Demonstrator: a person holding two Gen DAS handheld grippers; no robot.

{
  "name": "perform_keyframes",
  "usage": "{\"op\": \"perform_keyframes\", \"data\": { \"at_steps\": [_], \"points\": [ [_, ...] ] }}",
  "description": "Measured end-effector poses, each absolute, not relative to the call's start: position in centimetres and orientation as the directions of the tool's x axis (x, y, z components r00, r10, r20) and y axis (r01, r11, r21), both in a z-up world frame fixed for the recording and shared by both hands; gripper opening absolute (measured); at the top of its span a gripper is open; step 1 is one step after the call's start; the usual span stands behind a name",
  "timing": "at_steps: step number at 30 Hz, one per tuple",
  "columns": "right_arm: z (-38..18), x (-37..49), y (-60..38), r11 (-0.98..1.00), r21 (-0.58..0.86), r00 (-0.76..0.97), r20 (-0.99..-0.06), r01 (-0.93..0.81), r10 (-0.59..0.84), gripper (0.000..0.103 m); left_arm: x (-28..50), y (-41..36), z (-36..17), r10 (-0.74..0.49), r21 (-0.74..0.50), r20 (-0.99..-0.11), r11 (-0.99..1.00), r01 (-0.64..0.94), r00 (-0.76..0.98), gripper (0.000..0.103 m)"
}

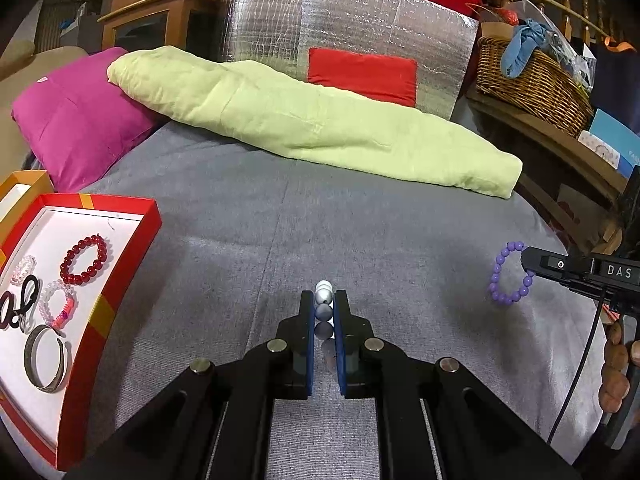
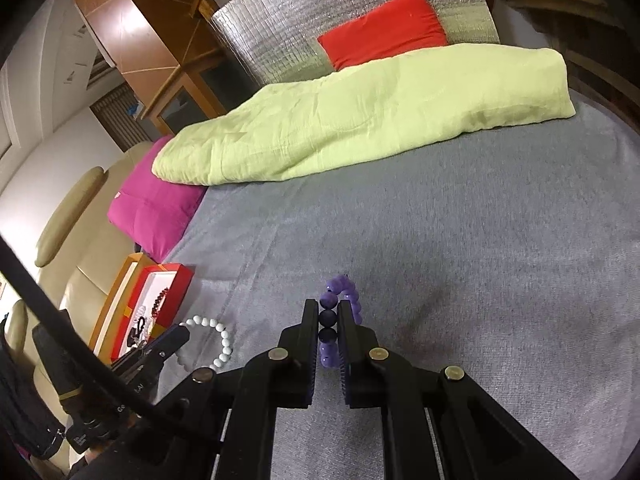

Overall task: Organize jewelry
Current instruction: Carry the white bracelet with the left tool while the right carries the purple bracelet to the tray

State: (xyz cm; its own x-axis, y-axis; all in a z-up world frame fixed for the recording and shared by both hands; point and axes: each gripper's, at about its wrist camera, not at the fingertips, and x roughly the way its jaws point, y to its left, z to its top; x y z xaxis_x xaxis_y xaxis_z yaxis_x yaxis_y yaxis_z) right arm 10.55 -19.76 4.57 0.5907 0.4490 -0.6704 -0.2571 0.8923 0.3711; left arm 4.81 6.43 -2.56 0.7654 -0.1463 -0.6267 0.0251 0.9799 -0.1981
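My left gripper [image 1: 324, 300] is shut on a white bead bracelet [image 1: 324, 298], held above the grey bedspread; the bracelet also shows in the right wrist view [image 2: 216, 340]. My right gripper [image 2: 329, 308] is shut on a purple bead bracelet [image 2: 344, 290], which hangs from its tip in the left wrist view [image 1: 510, 274]. A red box with a white lining [image 1: 132, 240] lies at the left. It holds a red bead bracelet [image 1: 84, 260], clear bead bracelets [image 1: 56, 304], a dark metal cuff [image 1: 46, 360] and a black piece [image 1: 18, 308].
The grey bedspread [image 1: 360, 232] carries a rolled green blanket [image 1: 312, 120] and a magenta pillow [image 1: 80, 116] at the back. A silver foil panel [image 1: 340, 20] with a red cushion [image 1: 362, 74] stands behind. A wicker basket [image 1: 532, 80] sits on a shelf at the right.
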Motion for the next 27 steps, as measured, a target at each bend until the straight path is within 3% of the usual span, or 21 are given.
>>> {"op": "perform_keyframes", "data": {
  "at_steps": [27],
  "points": [
    [4.7, 10.1, -18.6, 0.92, 0.282, 0.609, -0.69, -0.271, 0.391, 0.01, 3.7, 7.4, -1.1, -0.109, -0.19, -0.617, 0.982, -0.013, 0.78, 0.009]
  ]
}}
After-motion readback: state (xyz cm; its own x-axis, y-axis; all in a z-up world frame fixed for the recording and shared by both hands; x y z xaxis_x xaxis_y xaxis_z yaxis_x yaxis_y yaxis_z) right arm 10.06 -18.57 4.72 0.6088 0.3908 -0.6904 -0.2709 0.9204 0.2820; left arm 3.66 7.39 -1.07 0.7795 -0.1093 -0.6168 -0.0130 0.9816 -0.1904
